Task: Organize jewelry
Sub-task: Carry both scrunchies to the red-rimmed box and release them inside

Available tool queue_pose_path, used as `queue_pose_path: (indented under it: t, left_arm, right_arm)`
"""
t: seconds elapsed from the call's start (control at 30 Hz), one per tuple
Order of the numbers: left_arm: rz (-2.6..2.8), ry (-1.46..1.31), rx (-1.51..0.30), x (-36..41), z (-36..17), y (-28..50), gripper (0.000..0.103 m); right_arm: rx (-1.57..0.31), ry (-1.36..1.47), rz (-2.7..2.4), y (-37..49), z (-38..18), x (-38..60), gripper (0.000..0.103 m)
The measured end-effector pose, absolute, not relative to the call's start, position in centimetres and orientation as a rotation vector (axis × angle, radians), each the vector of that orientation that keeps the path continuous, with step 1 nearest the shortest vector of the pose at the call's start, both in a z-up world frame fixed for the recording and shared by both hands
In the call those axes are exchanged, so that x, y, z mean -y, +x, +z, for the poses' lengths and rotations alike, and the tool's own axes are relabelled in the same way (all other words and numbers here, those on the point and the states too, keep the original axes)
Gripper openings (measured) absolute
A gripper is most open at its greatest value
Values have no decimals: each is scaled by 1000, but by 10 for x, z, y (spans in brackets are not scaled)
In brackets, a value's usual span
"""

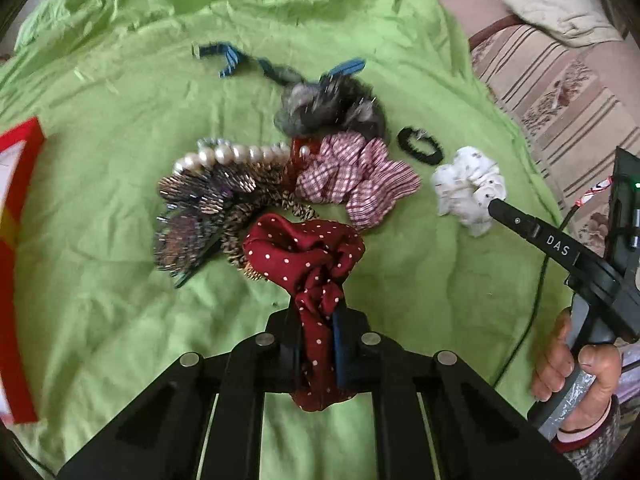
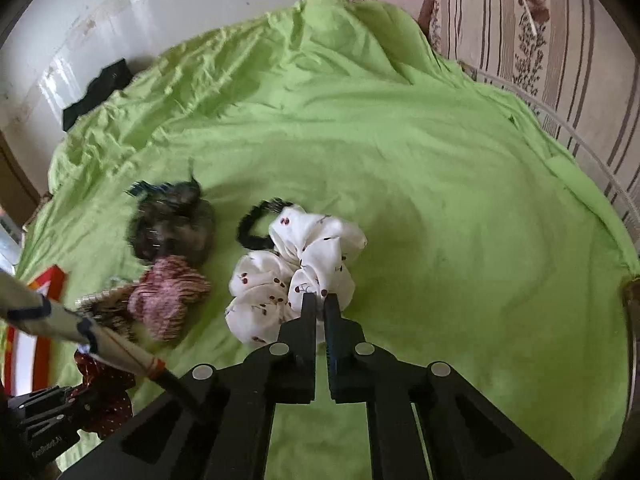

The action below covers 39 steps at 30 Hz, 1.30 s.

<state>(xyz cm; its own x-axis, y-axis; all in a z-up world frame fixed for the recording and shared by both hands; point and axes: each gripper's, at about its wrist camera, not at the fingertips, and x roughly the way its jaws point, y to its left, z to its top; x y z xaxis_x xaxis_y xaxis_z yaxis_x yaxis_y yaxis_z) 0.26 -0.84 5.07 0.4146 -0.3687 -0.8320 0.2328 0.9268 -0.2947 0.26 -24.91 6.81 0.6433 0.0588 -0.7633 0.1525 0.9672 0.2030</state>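
1. Through the left wrist camera we see our left gripper [image 1: 318, 320] clamped tight on a dark red polka-dot scrunchie [image 1: 308, 256], its fabric squeezed between the two fingers and bunched on the green sheet [image 1: 120, 240] ahead. Beyond it lies a pile: a sequined hair piece [image 1: 196, 208], a pearl clip [image 1: 232, 156], a pink checked scrunchie [image 1: 356, 180] and a grey furry scrunchie [image 1: 332, 108]. A thin black hair tie [image 1: 420, 146] lies just beside the pile. On the right, our right gripper [image 1: 494, 206] touches the white scrunchie [image 1: 468, 188]. A red-edged box [image 1: 20, 240] sits at the left edge.

2. Through the right wrist camera we see our right gripper [image 2: 319, 304] closed, pinching the near edge of the white cherry-print scrunchie [image 2: 296, 264]. The black hair tie [image 2: 250, 232] touches its far side. To the left lie the grey furry scrunchie [image 2: 172, 224] and the pink checked one [image 2: 168, 300].
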Motion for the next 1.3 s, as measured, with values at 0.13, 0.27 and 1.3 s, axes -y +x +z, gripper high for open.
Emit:
queue_pose_path:
  t: [0.13,0.27,1.3]
  left_arm:
    - [-389,-159,-1009,-12,81,-24,11]
    - [-367,-208,-971,-49,103,-48,11]
    - [351,-319,-946,-374,79,-107,19]
  right_arm:
    - [-836,230,-15,-18,94,232,2]
    - [-811,192,34,-35,116,206,2]
    - [-1010,9,640,-58,93,-129,3]
